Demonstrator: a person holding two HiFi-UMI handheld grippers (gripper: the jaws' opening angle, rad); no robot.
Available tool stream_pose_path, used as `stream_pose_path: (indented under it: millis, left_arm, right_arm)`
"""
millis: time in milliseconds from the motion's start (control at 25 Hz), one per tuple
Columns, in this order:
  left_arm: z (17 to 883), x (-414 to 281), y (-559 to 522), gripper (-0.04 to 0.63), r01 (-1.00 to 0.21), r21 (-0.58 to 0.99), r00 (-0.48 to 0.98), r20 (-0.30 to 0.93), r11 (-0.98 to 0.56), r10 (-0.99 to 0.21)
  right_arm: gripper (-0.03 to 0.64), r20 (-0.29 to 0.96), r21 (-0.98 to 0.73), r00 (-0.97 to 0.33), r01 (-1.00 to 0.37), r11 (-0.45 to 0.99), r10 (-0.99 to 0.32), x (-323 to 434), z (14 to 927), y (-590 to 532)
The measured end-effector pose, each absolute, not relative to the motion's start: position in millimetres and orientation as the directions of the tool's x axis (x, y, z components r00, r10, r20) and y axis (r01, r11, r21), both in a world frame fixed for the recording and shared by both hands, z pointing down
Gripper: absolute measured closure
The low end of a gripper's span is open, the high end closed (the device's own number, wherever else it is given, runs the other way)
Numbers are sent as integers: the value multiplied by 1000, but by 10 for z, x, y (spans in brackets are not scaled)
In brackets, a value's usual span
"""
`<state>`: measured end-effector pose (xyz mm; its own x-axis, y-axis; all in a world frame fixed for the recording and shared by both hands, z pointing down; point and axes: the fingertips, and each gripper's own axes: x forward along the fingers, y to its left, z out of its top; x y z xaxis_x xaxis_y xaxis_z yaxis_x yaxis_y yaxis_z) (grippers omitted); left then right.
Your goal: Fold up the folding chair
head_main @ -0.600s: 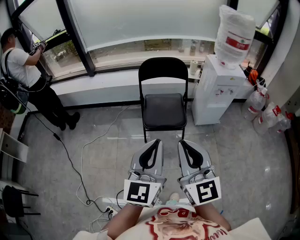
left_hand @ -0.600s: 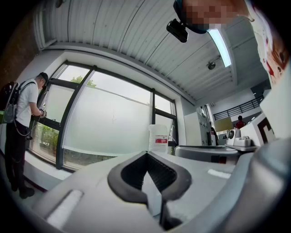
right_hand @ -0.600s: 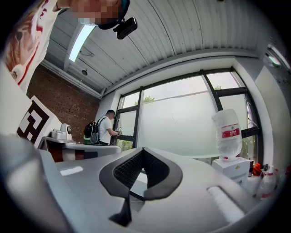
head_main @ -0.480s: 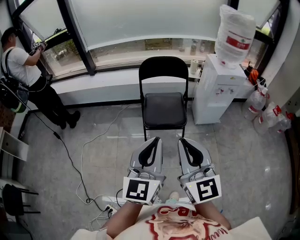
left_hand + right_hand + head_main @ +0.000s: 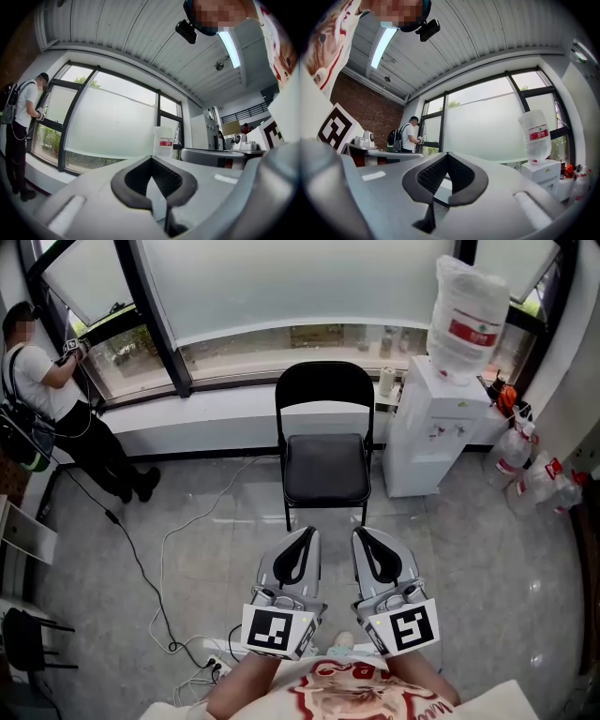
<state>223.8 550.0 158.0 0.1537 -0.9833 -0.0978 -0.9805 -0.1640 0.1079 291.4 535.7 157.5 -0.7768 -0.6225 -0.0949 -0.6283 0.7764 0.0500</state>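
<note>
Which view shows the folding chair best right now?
Head view: the whole folding chair stands unfolded beyond the left claw and right claw. In both gripper views the claw's own body fills the lower frame; no chair is recognisable.

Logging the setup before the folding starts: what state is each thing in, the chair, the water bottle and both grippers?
Folding chair: unfolded, upright, seat down, nothing on it.
Water bottle: upside down on top of the dispenser.
Left gripper: shut, empty, short of the chair.
Right gripper: shut, empty, short of the chair.
</note>
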Motion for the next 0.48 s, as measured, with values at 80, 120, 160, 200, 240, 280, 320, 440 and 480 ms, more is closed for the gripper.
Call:
stream_pose_path:
  millis: [80, 120, 160, 200, 240, 280, 320, 440, 480]
  left_arm:
    - [1623, 2287, 5504, 595, -981, 114, 147, -74, -155, -986]
    - [1645, 2313, 5498, 595, -982, 117, 144, -60, -150, -988]
    - [1657, 2338, 5489, 595, -982, 118, 140, -59, -146, -988]
    - [1665, 2361, 5481, 595, -983, 118, 134, -66, -141, -989]
    - [1680, 2383, 5478, 594, -983, 121, 128, -72, -136, -989]
    - [1707, 2405, 5484, 594, -983, 126, 122, -72, -130, -990]
    - [1747, 2428, 5498, 594, -983, 134, 116, -65, -123, -991]
    - [1846, 2477, 5553, 595, -985, 147, 83, -71, -93, -994]
    - [1876, 2482, 5573, 595, -986, 148, 69, -64, -78, -996]
  right_arm:
    - [594, -120, 55, -784, -618, 784, -609, 2973, 1536, 5374]
    - [594, -119, 67, -787, -615, 786, -606, 3000, 1531, 5377]
    - [594, -112, 78, -790, -612, 787, -603, 3023, 1534, 5375]
    - [594, -107, 83, -794, -606, 791, -598, 3045, 1540, 5371]
    - [594, -103, 83, -798, -601, 795, -593, 3072, 1552, 5364]
    - [594, -102, 79, -801, -598, 798, -590, 3106, 1570, 5359]
    - [594, -105, 75, -803, -594, 801, -586, 3142, 1584, 5358]
    - [594, -130, 72, -814, -578, 813, -567, 3255, 1617, 5358]
    - [594, -126, 71, -818, -572, 817, -562, 3289, 1655, 5352]
